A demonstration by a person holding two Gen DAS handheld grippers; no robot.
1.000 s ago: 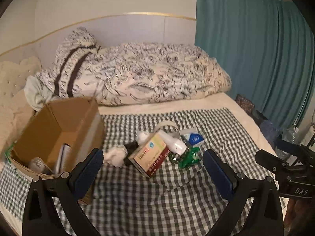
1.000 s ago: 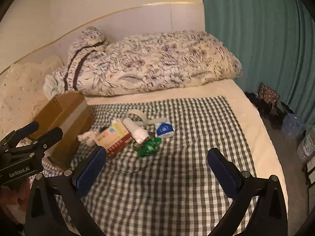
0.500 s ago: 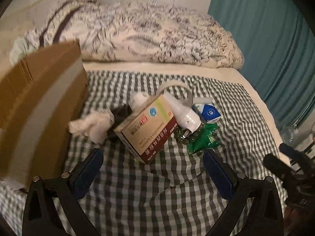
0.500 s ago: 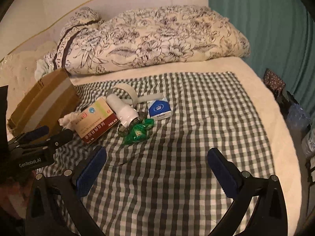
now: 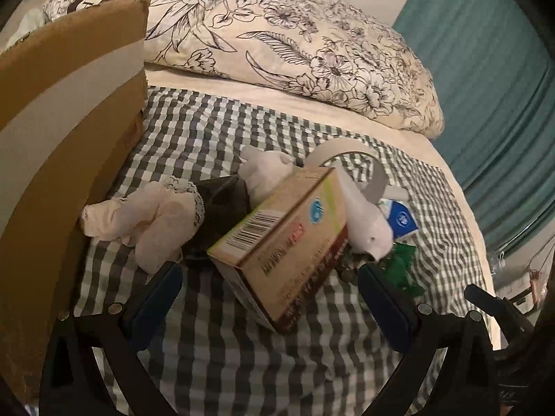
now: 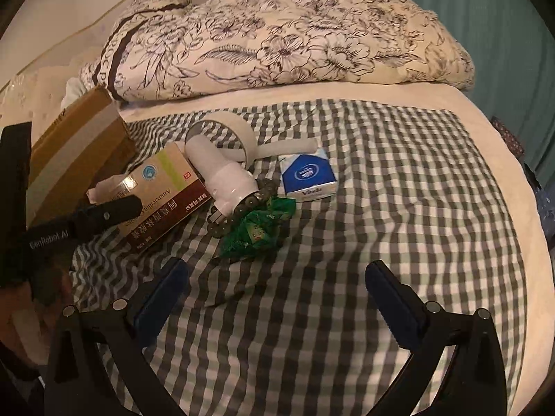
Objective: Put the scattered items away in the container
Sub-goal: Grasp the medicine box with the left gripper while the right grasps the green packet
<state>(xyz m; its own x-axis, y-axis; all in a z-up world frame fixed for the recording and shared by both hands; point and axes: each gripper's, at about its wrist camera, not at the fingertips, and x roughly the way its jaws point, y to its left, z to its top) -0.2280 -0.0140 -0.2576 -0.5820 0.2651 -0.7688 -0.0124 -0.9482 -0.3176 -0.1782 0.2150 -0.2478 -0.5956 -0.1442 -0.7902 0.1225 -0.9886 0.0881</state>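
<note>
Both grippers' fingers spread wide, empty; medicine box [image 5: 284, 239] hides a dark item (unidentifiable).

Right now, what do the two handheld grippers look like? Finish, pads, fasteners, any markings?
Both are matte black frames with two splayed fingers. The left gripper and right gripper each carry dark blue pads on the inner finger faces, and round silver fasteners sit at the finger joints. Seen from the right wrist camera, the left gripper's body bears white lettering that looks like GenRobot.AI. No cables or sleeves are visible.
</note>
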